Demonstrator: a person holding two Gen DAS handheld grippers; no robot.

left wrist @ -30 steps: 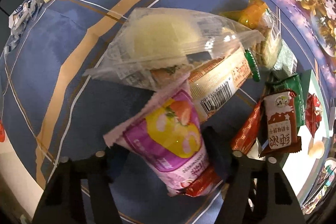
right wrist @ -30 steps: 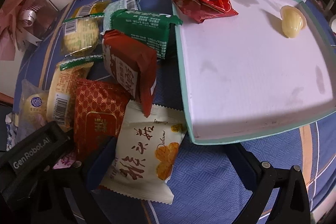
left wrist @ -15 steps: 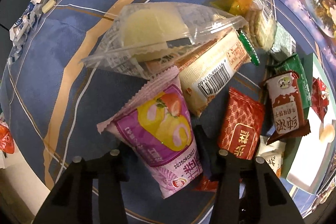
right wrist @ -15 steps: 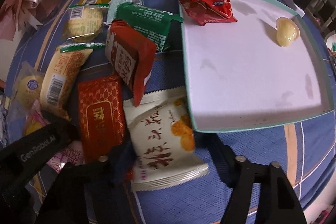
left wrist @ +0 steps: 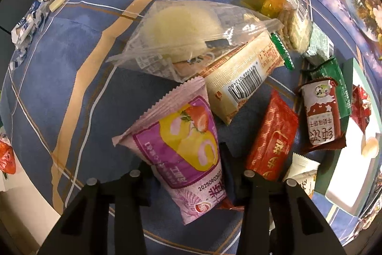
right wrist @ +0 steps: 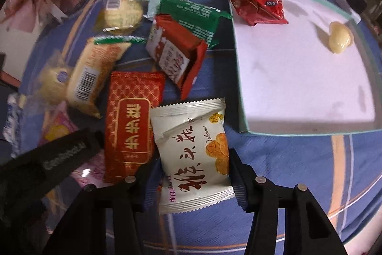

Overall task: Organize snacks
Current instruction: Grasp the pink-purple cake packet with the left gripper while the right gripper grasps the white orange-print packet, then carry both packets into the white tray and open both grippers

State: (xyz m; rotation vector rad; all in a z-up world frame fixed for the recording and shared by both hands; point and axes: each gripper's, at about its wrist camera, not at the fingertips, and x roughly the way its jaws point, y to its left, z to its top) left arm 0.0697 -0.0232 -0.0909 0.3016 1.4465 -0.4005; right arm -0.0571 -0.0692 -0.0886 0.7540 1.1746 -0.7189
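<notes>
Closing on two packets at once, both grippers have just been narrowing their fingers. The left gripper [left wrist: 185, 173] now pinches the purple-and-pink foil cake packet [left wrist: 183, 149], which has slid clear of the clear plastic bun bag [left wrist: 188, 40] on the blue striped worktop [left wrist: 71, 51]. The right gripper [right wrist: 191, 173] squeezes the white crinkle-edged crisp packet [right wrist: 193, 149] just beside the teal-rimmed white tray [right wrist: 298, 78]. Compared with a second ago, both packets sit gripped, so lifting toward the tray looks like the next step.
</notes>
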